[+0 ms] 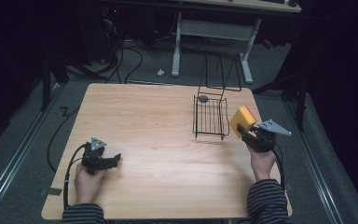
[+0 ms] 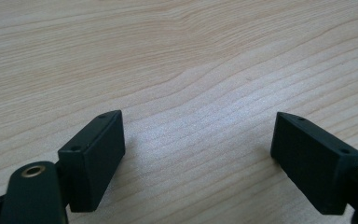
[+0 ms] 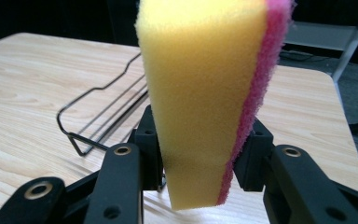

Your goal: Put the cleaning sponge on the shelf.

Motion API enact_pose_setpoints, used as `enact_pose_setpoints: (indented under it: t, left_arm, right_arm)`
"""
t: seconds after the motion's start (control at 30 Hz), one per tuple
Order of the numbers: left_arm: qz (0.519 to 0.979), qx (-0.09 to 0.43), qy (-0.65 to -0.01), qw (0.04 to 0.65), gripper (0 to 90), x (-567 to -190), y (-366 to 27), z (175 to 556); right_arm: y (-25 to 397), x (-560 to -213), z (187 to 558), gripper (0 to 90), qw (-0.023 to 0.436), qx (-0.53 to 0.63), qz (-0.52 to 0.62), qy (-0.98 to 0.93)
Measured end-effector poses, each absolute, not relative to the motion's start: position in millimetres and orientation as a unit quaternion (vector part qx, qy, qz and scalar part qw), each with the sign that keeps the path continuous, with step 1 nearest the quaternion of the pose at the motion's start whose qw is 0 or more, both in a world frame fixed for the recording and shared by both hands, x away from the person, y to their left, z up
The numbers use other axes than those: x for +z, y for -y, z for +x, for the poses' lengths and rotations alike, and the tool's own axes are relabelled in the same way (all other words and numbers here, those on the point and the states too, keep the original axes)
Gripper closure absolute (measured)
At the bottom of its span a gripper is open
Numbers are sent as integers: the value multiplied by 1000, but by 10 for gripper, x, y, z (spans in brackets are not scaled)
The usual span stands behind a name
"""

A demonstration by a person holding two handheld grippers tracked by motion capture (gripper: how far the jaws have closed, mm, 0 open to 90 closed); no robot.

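Right gripper [image 1: 245,132] is clamped on a sponge [image 1: 242,120], yellow foam with a pink scrub layer on one side. In the right gripper view the jaws press the sponge [image 3: 205,93] from both sides near its lower end, squeezing it narrower there; most of it sticks up past the jaw tips. The sponge is off the table [image 1: 144,126], held in the air near the table's right edge, just right of the wire rack [image 1: 210,116].

The rack is black wire, a shallow basket sitting on the table in the far right part, with its tall wire frame tipped back past the far edge. A small grey round thing [image 1: 203,99] sits at the rack's far left corner; too small to tell what it is. In the right gripper view the rack [image 3: 103,112] lies to the left behind the sponge, apart from it.

Left gripper [image 1: 114,161] is low at the near left of the table, pointing right. In the left gripper view its jaws are spread wide with only bare wood grain [image 2: 191,70] between them, gripping nothing. Can't tell if the jaw tips touch the wood or sit just above it.

Both hands come in from the bottom of the high view in striped sleeves: left hand [image 1: 87,184] around the left gripper's handle, right hand [image 1: 262,163] under the right gripper. A black cable trails from each gripper back toward the person.

Beyond the table: grey floor, loose cables and a white desk frame [image 1: 214,37].
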State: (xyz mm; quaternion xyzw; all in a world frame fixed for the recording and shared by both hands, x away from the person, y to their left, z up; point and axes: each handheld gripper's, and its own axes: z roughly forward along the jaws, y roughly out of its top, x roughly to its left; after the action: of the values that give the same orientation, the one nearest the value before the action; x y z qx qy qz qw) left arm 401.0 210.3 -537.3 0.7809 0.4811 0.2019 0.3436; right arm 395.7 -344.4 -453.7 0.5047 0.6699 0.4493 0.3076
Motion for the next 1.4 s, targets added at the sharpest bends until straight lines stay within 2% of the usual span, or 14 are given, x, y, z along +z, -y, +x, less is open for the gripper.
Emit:
enact_pose_setpoints:
  t: [0.6,1.4]
  left_arm:
    - [781,202,-481,344,182,-5373,-2103,4011]
    - [781,202,-481,344,182,-5373,-2103,4011]
  right_arm:
    - [3182,-4392,4108,611,294,449,483,-692]
    - [2828,-4417,4433,612,277,425,476,-718]
